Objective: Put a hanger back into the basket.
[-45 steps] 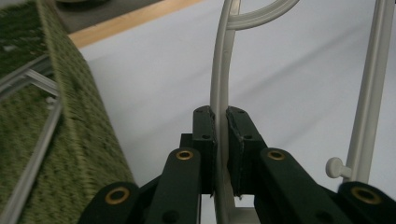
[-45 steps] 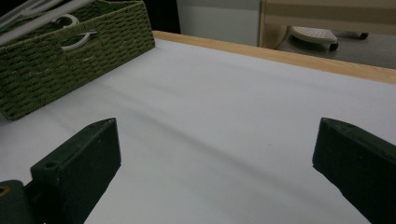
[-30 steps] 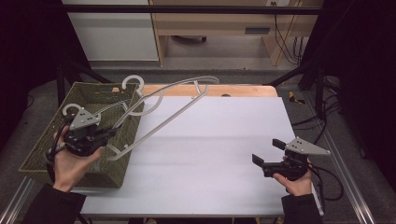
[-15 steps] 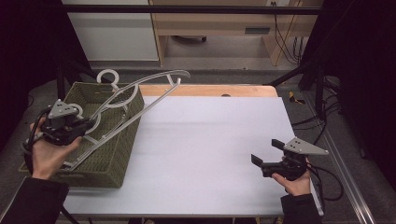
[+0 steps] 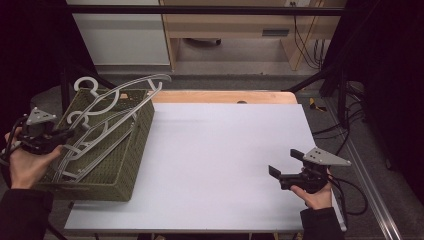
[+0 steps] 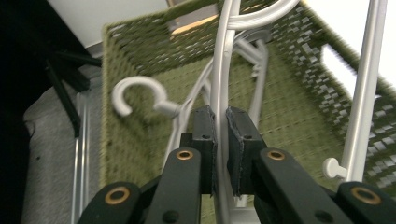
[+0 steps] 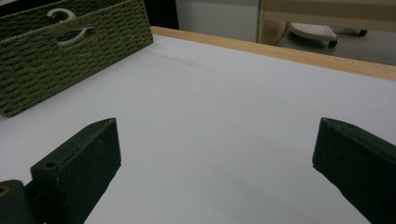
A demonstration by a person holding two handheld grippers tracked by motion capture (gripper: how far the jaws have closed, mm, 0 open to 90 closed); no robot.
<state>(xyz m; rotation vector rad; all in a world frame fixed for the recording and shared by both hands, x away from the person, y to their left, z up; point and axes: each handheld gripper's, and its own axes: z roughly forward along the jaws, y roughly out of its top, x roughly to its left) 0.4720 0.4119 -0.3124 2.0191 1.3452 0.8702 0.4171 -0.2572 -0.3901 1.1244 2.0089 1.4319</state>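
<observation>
My left gripper (image 5: 65,135) is at the left side of the green woven basket (image 5: 132,155) and is shut on a white hanger (image 5: 125,92). The hanger slants up over the basket, its far end above the back rim. In the left gripper view the jaws (image 6: 220,119) pinch the hanger's thin rod (image 6: 218,79) between the pads. A second white hanger (image 5: 100,130) lies inside the basket, its hook (image 6: 137,93) showing. My right gripper (image 5: 285,162) hovers low over the white table (image 5: 220,145) at the front right, open and empty (image 7: 217,154).
The basket (image 7: 70,51) takes up the table's left side. A wooden strip (image 5: 225,96) runs along the table's far edge. Beyond it stand a wooden bench and a white cabinet. Cables lie on the floor at the right.
My left gripper has carried the hanger to the left, from the table's edge to over the basket, and a little lower. The right gripper has stayed where it was.
</observation>
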